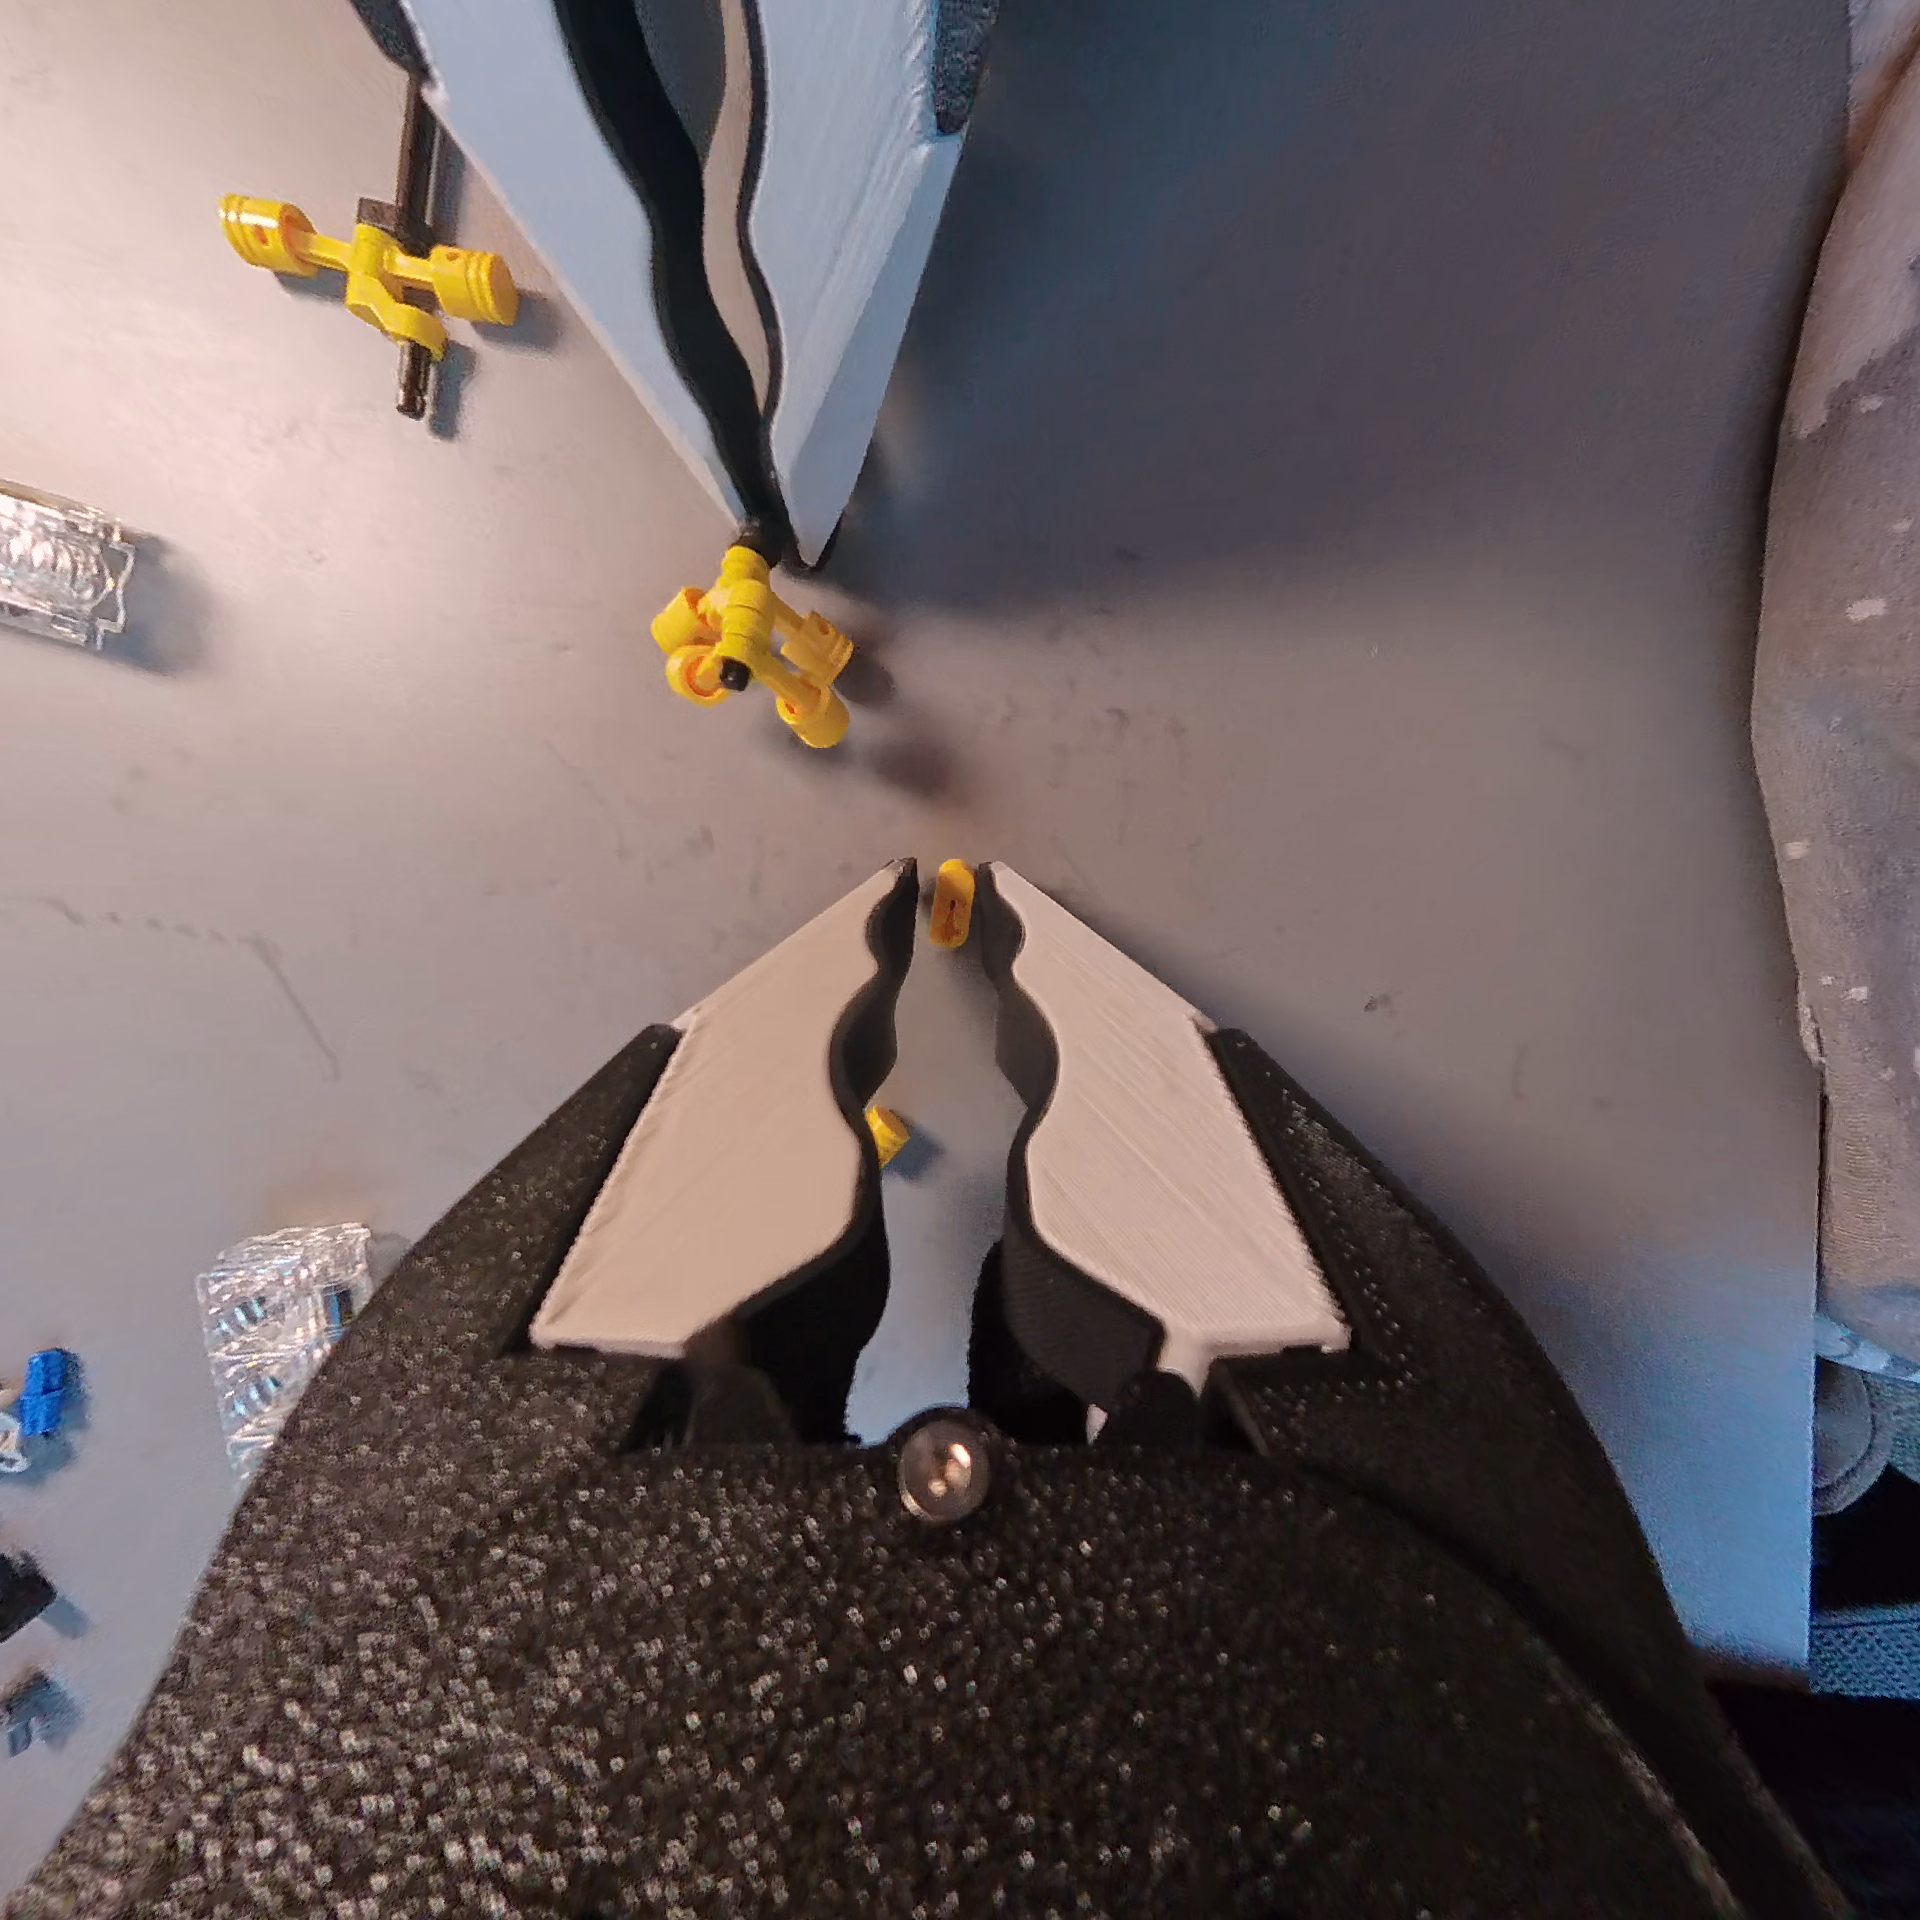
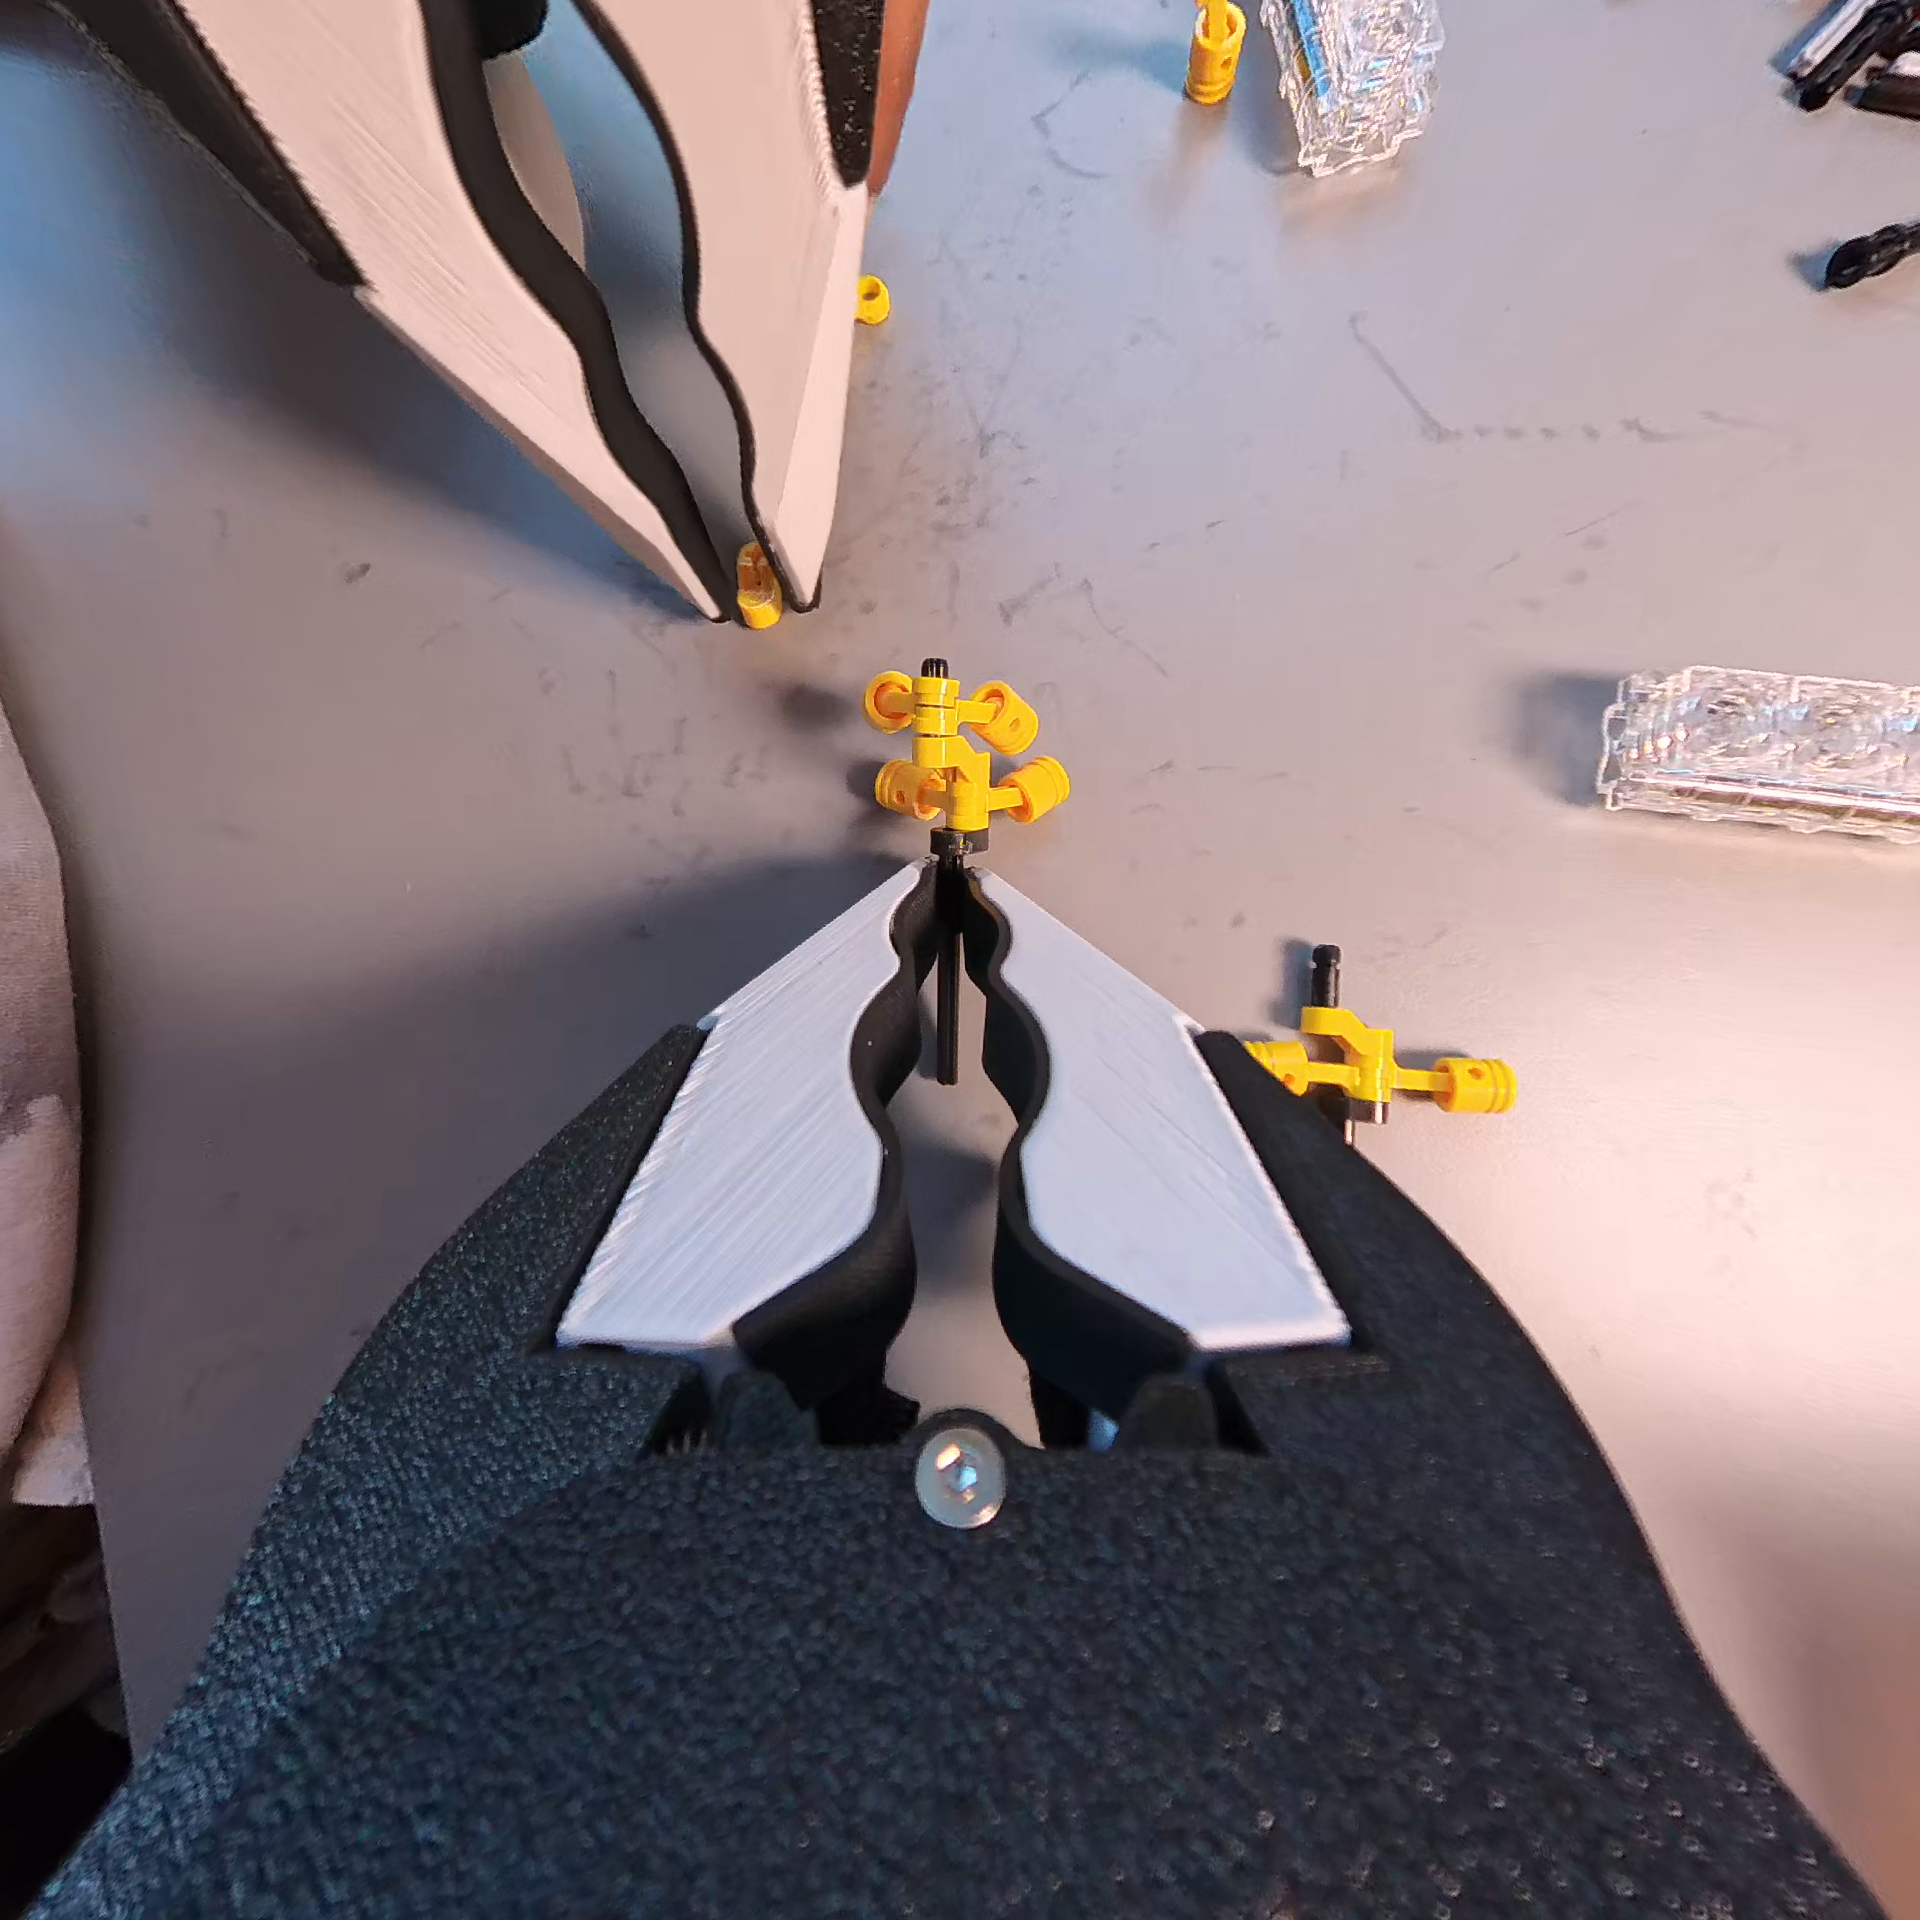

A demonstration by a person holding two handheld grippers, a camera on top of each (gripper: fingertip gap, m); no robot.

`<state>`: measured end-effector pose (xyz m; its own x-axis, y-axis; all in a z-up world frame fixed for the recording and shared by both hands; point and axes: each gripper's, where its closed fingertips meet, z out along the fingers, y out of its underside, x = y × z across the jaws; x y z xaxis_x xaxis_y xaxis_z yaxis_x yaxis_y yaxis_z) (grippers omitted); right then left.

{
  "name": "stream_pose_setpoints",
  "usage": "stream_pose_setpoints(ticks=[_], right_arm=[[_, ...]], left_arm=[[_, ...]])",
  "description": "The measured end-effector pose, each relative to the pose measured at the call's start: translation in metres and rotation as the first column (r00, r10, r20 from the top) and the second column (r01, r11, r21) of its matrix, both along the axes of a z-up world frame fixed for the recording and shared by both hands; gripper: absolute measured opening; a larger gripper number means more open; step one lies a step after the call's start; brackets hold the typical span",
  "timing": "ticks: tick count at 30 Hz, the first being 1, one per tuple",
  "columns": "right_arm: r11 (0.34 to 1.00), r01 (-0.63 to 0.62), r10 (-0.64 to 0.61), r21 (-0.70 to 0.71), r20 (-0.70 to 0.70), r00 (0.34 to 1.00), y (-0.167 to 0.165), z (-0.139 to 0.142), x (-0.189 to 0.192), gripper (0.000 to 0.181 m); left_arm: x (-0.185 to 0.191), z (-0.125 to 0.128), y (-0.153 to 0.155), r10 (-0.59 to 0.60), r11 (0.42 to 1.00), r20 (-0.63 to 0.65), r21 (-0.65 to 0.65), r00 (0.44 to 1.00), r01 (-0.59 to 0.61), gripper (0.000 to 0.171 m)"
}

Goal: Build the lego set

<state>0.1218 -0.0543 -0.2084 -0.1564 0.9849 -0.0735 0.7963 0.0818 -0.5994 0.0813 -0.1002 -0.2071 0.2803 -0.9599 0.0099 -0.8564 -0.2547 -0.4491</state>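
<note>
Across the right wrist view, the left tongs are coming in from the upper left, narrowed around a small yellow connector piece that is sitting between their tips just above the grey bench. At the centre, the right tongs are clamping a thin black axle, and the axle is carrying the main yellow piston assembly: two stacked tiers, each with a pair of pistons sticking out sideways, all held clear of the bench as far as the shadows suggest. The connector is lying near the assembly's free end but well short of touching it, so I judge that the next fitting is only being lined up. Further right, a second, smaller sub-assembly with one tier of pistons on its own black axle is resting on the bench, seemingly waiting its turn. Beyond it, two clear blocks and, a loose yellow piston, another small yellow piece and some black parts are lying unused. Judging by this, the build is somewhere in its middle: two piston groups exist, but the clear housings and many loose parts remain unattached.
</note>
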Motion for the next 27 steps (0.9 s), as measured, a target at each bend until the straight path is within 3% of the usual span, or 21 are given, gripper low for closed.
stream_pose_setpoints(ticks=[10, 21, 27], right_arm=[[1.000, 0.001, -0.001, -0.011, -0.002, 1.000, 0.001, -0.001, 0.001, 0.003], [1.000, -0.001, 0.001, -0.011, -0.005, 1.000, 0.001, -0.001, 0.001, 0.003], [0.999, -0.047, 0.047, -0.001, -0.032, 0.998, -0.006, 0.001, -0.003, 0.003]], left_arm=[[-0.001, -0.002, -0.003, 0.042, 0.997, 0.089, -0.061, 0.995, -0.036, 0.008], [0.002, -0.003, 0.002, 0.020, 0.999, 0.103, 0.028, 0.994, -0.023, 0.006], [0.008, 0.040, 0.019, 0.041, 0.986, 0.283, 0.145, 0.958, -0.085, 0.006]])
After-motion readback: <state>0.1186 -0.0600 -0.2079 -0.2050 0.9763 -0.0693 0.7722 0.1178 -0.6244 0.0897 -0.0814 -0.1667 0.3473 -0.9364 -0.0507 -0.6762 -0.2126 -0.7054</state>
